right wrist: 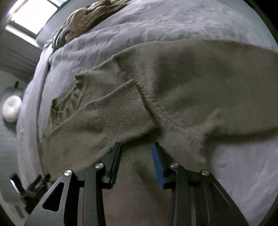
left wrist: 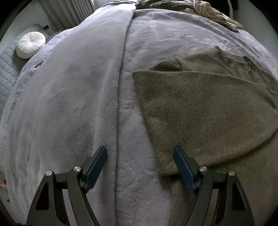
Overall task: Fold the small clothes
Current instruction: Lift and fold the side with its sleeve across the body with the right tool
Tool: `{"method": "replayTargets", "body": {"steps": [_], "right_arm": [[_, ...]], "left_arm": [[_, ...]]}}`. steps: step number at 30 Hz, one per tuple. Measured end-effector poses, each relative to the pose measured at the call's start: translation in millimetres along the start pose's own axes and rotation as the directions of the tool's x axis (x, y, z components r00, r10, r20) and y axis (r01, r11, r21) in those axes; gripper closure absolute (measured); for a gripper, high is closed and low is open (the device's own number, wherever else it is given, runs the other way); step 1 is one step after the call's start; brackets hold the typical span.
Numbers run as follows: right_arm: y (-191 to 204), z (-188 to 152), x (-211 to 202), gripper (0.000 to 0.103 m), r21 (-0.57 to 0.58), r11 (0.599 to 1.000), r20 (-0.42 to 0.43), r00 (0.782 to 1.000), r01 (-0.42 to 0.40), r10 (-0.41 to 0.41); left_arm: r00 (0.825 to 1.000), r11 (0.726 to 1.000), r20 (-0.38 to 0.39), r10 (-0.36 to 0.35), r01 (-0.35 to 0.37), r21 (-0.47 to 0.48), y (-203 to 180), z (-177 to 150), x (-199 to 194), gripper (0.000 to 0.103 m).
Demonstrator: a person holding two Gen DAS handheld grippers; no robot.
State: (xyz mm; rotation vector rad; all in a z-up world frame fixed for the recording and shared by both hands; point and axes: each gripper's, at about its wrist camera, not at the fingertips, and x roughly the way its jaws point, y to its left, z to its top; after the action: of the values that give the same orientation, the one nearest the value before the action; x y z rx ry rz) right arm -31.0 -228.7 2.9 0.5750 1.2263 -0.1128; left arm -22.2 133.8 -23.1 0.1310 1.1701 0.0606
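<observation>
An olive-brown knitted sweater point(left wrist: 205, 107) lies partly folded on the grey-lilac fleece blanket point(left wrist: 78, 97) of a bed. My left gripper point(left wrist: 139, 153) is open and empty, low over the blanket, its right finger at the sweater's near left edge. In the right wrist view the sweater point(right wrist: 182, 83) fills the middle, with a sleeve and ribbed cuff point(right wrist: 69, 100) lying across it. My right gripper point(right wrist: 137, 147) is open, its fingertips tucked under a raised fold of the sweater, with knit fabric between the jaws. No grip shows.
A heap of striped and dark clothes point(left wrist: 208, 12) lies at the far end of the bed, also in the right wrist view point(right wrist: 81, 22). A white round cushion point(left wrist: 30, 44) sits on a quilted seat beside the bed. A window point(right wrist: 33, 15) is behind.
</observation>
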Motion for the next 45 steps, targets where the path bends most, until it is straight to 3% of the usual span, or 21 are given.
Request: {"method": "replayTargets", "body": {"steps": [9,17,21,25,28,32,39,45], "right_arm": [[-15.2,-24.3,-19.5,0.044,0.08,0.992,-0.013,0.995,-0.093,0.095],[-27.7,-38.9,-29.6,0.043,0.133,0.98,-0.017,0.988,-0.149,0.153],[-38.9,-40.5,-42.2,0.033,0.144,0.976,0.005,0.987,-0.162,0.163],[-59.8,-38.2,-59.2,0.032,0.166,0.973,0.039,0.987,-0.162,0.158],[-79.7,-35.9,-71.4,0.028,0.193,0.968,0.07,0.986,-0.161,0.15],[-109.2,-32.0,-85.8,0.028,0.242,0.959,0.106,0.986,-0.147,0.125],[-174.8,-22.7,-110.0,0.028,0.38,0.908,0.207,0.973,-0.175,0.101],[-237.0,-10.4,-125.3,0.028,0.524,0.811,0.332,0.939,-0.26,0.086]], "left_arm": [[0.999,0.999,-0.027,-0.025,0.026,0.033,-24.0,-1.3,-26.9,0.023],[0.99,0.991,-0.071,-0.124,0.128,0.045,-66.4,-5.3,-59.0,0.023],[0.981,0.979,-0.08,-0.175,0.182,0.092,-98.4,-8.1,-69.1,0.023],[0.967,0.963,-0.091,-0.237,0.246,0.108,-127.5,-4.7,-74.2,0.023],[0.962,0.956,-0.084,-0.259,0.268,0.117,-147.2,-5.3,-77.0,0.0],[0.953,0.942,-0.088,-0.289,0.3,0.154,-169.7,-8.4,-81.1,0.0],[0.944,0.933,-0.122,-0.307,0.324,0.155,-199.4,-3.2,-79.9,0.0],[0.93,0.928,-0.144,-0.337,0.354,0.115,-226.3,5.7,-72.8,0.0]]}}
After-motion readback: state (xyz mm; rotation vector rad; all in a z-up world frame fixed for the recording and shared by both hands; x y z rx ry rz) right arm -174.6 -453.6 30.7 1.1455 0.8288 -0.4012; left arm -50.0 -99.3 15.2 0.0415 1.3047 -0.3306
